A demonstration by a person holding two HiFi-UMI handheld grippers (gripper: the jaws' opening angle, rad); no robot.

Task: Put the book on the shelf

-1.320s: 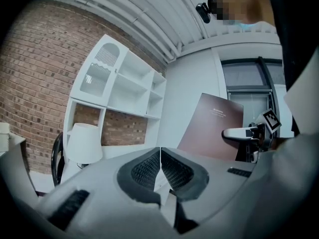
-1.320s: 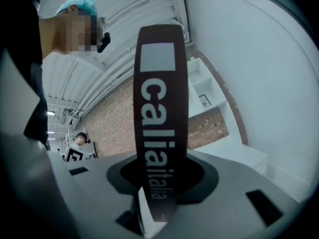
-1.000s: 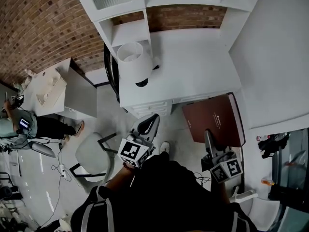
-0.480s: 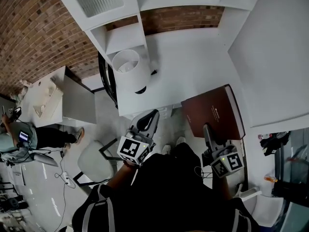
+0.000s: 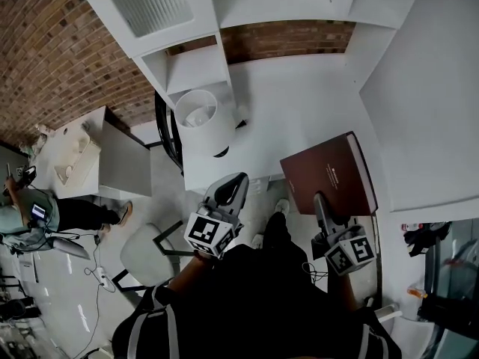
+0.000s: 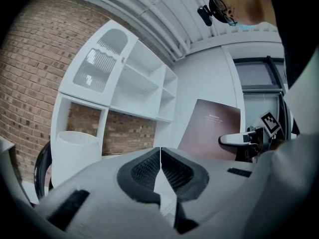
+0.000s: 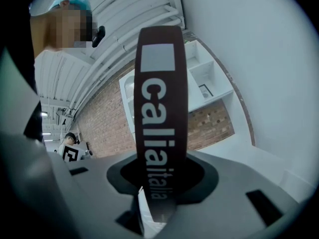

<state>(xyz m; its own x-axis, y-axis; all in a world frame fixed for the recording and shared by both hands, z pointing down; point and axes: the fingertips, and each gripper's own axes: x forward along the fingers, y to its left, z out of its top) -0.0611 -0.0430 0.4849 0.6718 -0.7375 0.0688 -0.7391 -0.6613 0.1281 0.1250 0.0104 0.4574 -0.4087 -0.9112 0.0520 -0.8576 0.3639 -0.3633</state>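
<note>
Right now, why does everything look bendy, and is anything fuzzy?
Left gripper view: the wide lens bends the white shelf and darkens the corners; right gripper view: the very close book bulges huge; head view: evenly bright, fairly sharp, with straight edges leaning.

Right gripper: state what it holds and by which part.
The right gripper holds the brown book. Its jaws are clamped on both covers at the lower end of the spine.

Maroon book [image 5: 329,174] (white lettering), white shelf [image 5: 191,66], red-brick wall [image 5: 52,40].
</note>
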